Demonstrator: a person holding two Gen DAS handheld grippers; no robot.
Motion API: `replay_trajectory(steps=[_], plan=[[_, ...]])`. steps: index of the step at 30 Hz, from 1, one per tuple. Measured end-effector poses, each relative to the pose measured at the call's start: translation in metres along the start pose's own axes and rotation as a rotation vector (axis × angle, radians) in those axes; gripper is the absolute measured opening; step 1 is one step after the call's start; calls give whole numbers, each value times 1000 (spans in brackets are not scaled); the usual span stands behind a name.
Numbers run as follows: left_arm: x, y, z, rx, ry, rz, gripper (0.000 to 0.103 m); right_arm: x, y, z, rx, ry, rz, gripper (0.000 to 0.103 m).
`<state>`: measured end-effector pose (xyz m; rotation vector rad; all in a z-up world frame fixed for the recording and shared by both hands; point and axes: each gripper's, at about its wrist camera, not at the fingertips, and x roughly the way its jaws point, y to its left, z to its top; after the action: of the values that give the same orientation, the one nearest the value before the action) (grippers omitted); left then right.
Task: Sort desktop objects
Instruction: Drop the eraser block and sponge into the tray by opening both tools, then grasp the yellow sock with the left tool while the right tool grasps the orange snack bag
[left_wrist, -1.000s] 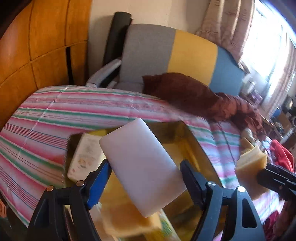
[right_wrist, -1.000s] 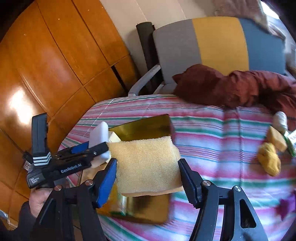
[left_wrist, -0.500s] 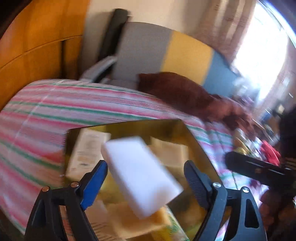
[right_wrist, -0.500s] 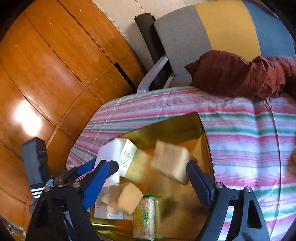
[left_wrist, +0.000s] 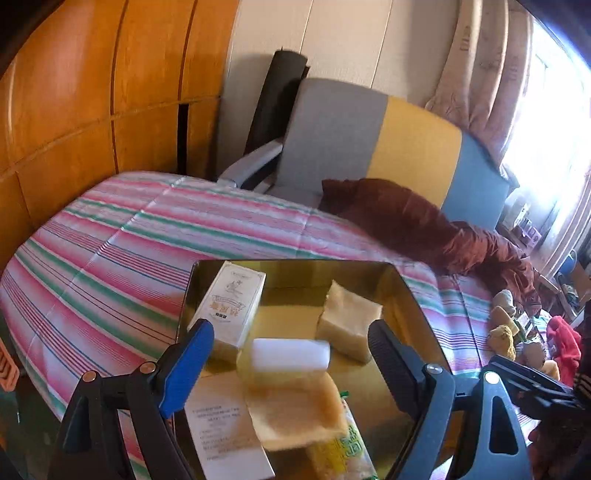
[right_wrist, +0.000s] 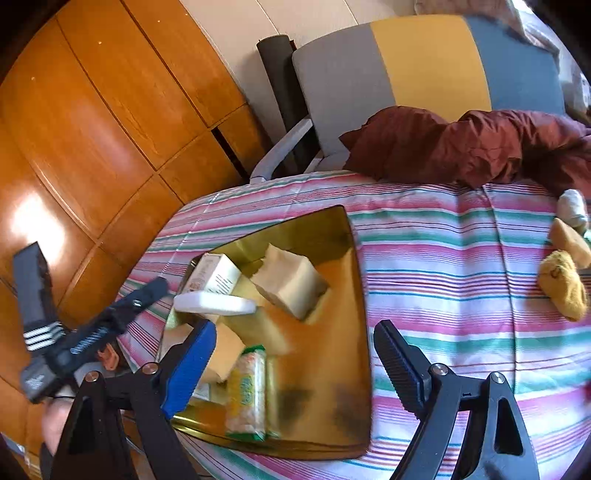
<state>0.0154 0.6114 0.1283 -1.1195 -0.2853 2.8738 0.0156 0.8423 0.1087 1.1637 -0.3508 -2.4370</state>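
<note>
A white sponge (left_wrist: 290, 353) is lying in the gold tray (left_wrist: 406, 291), just ahead of the left claw (left_wrist: 288, 354), whose fingers are standing apart and gripping nothing. A tan sponge (right_wrist: 290, 282) is resting beyond the right claw (right_wrist: 291, 354), which is likewise spread wide over the striped worktop (right_wrist: 443, 258).

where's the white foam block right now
The white foam block lies inside the gold tray, resting on a yellow sponge, just right of the white carton; neither claw holds it.
</note>
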Motion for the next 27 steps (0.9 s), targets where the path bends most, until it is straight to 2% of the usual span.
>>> replay_trajectory(steps=[6,11,17,23,27], plan=[[-18,-24,-11,28,-21,-94,86,-8,-12,-13,-12,4,-47,88],[-15,-41,-20,40,24,-125,86,-19,-29,-18,11,-13,-90,88],[-15,-62,-27,75,52,-160,86,-41,-66,-22,83,-41,-144,88],[-20,-95,-29,143,61,-269,82,-68,-110,-28,154,-56,-223,88],[-21,-116,-31,181,70,-299,83,-89,-140,-29,202,-76,-271,88]])
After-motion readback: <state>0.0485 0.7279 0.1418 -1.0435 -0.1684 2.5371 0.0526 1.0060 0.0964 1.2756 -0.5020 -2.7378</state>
